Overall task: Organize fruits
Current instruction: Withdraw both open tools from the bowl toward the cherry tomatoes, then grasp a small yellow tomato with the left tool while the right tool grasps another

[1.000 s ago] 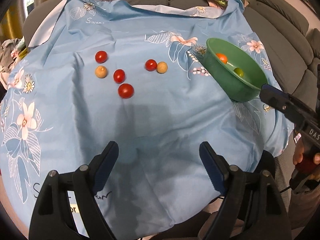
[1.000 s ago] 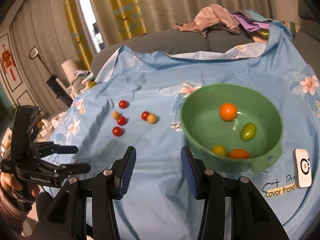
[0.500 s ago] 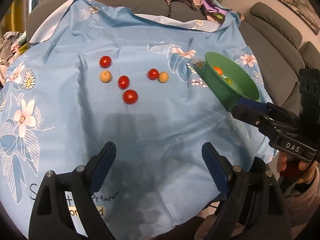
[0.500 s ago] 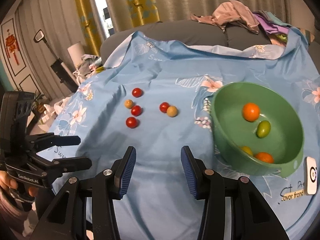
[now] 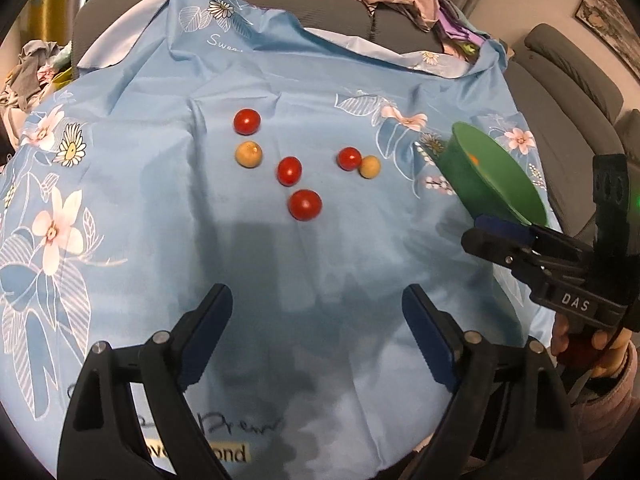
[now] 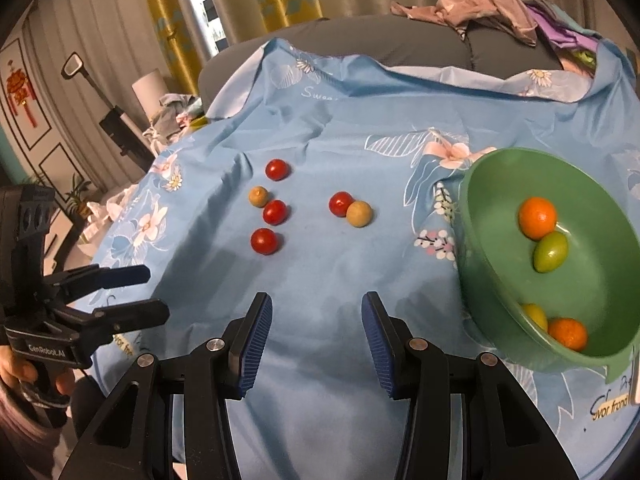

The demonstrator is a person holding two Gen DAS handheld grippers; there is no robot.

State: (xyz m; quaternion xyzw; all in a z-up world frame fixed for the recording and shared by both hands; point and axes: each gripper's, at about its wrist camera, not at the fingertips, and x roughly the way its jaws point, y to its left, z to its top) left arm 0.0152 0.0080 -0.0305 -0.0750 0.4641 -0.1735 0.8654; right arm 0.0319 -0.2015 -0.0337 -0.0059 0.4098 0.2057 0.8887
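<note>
Blue floral cloth (image 5: pixel 160 208) over a grey sofa | six small fruits, four red tomatoes (image 5: pixel 305 205) and two tan ones (image 6: pixel 359 213), lie loose left of the green bowl (image 6: pixel 500 280) | bowl holds two oranges (image 6: pixel 537 217), a green and a yellow fruit | left gripper (image 5: pixel 316 344) jaws apart, empty | right gripper (image 6: pixel 316 340) jaws apart, empty, near the bowl

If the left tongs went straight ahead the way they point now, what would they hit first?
Probably the nearest red tomato. The left tongs are open and empty above bare blue cloth, and that tomato sits closest along their centre line, ahead of another red tomato. Their height above the cloth is unclear, so they might touch cloth first.
</note>
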